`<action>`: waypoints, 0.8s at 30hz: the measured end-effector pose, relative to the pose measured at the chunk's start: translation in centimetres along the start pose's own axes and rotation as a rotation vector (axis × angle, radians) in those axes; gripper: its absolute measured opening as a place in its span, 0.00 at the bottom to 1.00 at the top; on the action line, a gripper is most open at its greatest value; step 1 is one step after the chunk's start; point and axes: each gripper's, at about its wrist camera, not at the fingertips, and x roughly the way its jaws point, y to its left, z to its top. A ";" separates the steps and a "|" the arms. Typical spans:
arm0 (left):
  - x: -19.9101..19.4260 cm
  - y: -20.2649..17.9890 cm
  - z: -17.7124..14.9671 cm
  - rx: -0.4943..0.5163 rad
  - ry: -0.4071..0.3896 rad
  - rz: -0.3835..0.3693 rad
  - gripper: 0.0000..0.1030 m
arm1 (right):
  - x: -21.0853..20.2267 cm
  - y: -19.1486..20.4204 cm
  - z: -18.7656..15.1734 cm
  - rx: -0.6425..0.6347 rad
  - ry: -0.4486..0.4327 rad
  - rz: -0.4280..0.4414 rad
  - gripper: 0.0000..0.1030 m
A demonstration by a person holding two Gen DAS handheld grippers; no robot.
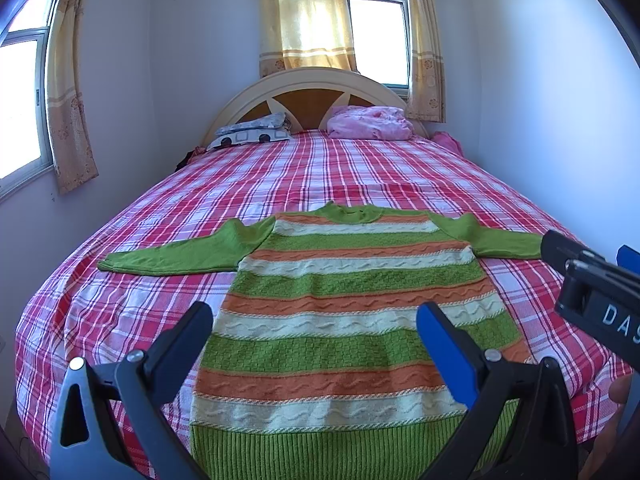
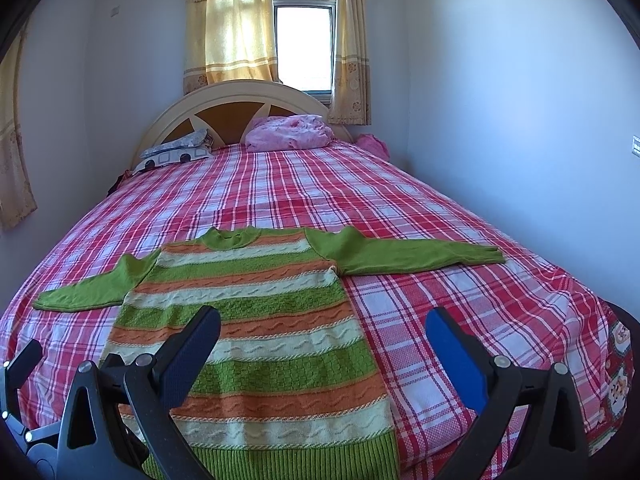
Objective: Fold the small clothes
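So far no fold is visible: the green, orange and cream striped knitted sweater (image 1: 344, 320) lies flat and face up on the bed covered by a red-and-white plaid sheet (image 1: 360, 168), its ribbed green hem nearest the cameras and its green collar pointing toward the cream arched wooden headboard (image 1: 308, 88). Both plain green sleeves are spread straight out to either side of the body, well short of the headboard. Judged from this layout, the garment is only laid out; folding the sleeves inward and doubling the body all remain to be done.

The left hand-held gripper (image 1: 316, 328) hovers above the lower body of the sweater with its jaws spread wide and nothing between them. The right hand-held gripper (image 2: 324, 332) hangs over the sweater's right side edge, equally wide apart and empty, one finger above the knit and the other above the sheet.

Legible writing is limited to white capitals "DAS", cut off at the frame edge, on the black body of the right hand-held gripper as seen from the left wrist view. A pink crumpled blanket (image 2: 288, 132) and a grey patterned pillow (image 2: 176, 152) lie against the headboard.
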 end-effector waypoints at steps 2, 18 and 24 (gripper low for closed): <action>0.0 0.0 0.0 -0.001 0.001 0.000 1.00 | 0.0 0.0 0.0 -0.002 0.001 0.001 0.99; 0.1 0.5 0.0 -0.009 -0.002 0.038 1.00 | 0.1 0.1 0.0 -0.005 0.008 0.010 0.99; 0.6 0.7 -0.1 -0.012 0.010 0.046 1.00 | 0.3 0.4 -0.1 -0.018 0.012 0.011 0.99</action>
